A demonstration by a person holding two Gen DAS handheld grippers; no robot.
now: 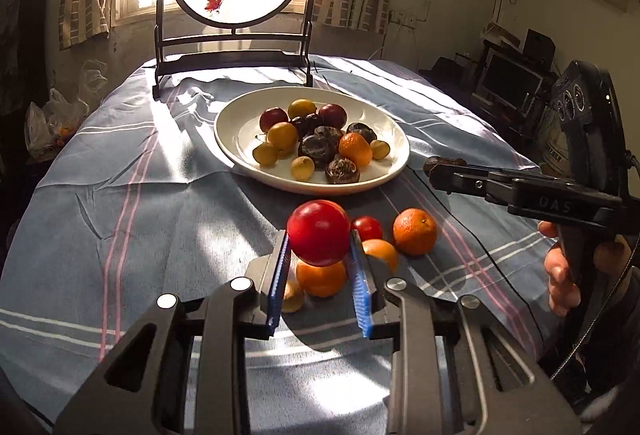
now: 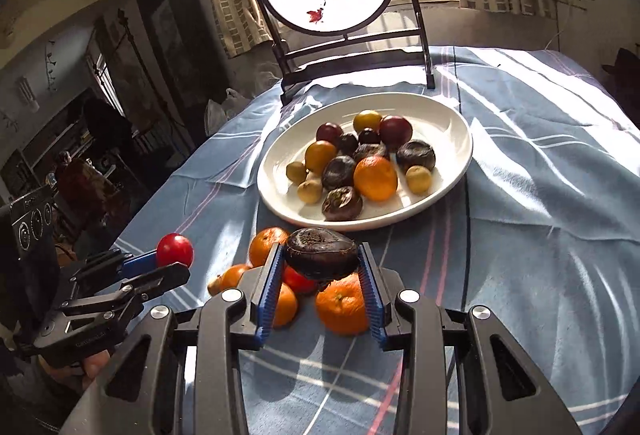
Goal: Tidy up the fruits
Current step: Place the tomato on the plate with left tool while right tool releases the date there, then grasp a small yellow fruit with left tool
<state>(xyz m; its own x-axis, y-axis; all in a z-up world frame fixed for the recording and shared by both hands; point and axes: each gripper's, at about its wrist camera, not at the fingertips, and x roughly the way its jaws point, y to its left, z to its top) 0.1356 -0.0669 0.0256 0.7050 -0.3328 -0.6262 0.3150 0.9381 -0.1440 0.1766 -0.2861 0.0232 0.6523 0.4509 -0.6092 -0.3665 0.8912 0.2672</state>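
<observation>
Red fruit [image 1: 319, 233]: smooth, shiny skin. Dark fruit [image 2: 321, 253]: rough, dull, wrinkly. Oranges [image 1: 414, 231]: bumpy peel. Plate [image 1: 240, 139]: white, glossy. Tablecloth [image 1: 120, 203]: soft blue cloth, creased. Gripper pads [image 1: 280, 275]: blue ridged plastic, black matt arms.

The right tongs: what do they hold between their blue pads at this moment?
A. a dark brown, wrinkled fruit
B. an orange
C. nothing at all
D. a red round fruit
A: in the right wrist view the blue pads of the right tongs press on both sides of a dark brown wrinkled fruit, lifted above the oranges on the cloth; the red fruit is in the left tongs.
</observation>
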